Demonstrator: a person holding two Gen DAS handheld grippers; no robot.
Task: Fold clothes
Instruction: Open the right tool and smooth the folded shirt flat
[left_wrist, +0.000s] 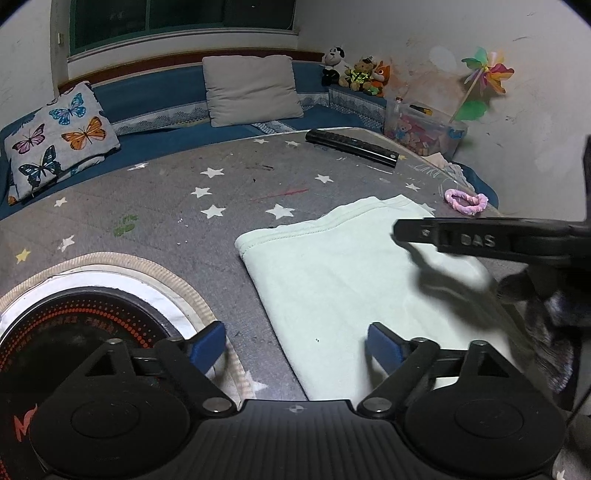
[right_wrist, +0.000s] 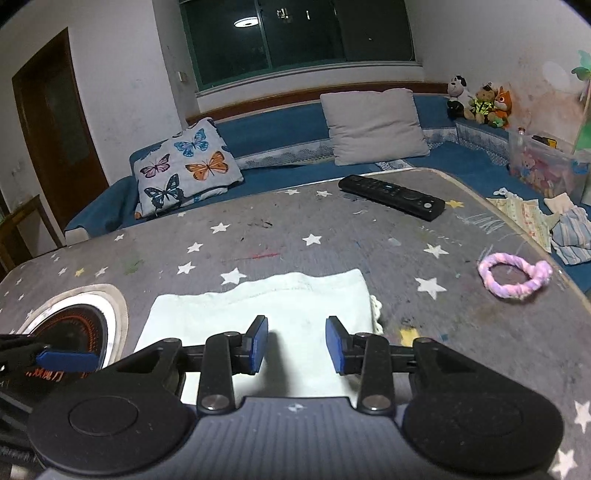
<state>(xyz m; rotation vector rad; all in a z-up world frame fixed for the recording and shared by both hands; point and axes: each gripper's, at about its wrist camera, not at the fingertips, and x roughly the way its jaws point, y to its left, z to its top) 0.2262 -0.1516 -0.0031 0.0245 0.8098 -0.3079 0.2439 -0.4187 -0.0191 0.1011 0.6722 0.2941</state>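
A: Where does the garment lie?

B: The pale green folded cloth (left_wrist: 354, 273) rests flat on the grey star-printed table (left_wrist: 184, 206), nearer the front edge than the far one. Its stitched hem runs along the far side, and its left edge slants down toward the left gripper (left_wrist: 295, 345).

A: And that tool?

B: Its blue pads stand wide apart with nothing between them; one pad hangs over bare table, the other over the cloth's near left corner. No earlier view is given, so only the wide gap can be stated.

A: The other one?

B: The right gripper (right_wrist: 297, 345) is narrower, its pads parted over the cloth's middle and clamping nothing. From the left wrist view it reaches in from the right, above the cloth.

A: What room is there around?

B: Left of the cloth sits a round black burner (left_wrist: 74, 332) set into the table, with bare table between them. Beyond the hem the surface is open up to the remote (right_wrist: 391, 197) near the far edge. To the right a pink braided ring (right_wrist: 513, 277) lies close to the table's curved right rim, well apart from the cloth.
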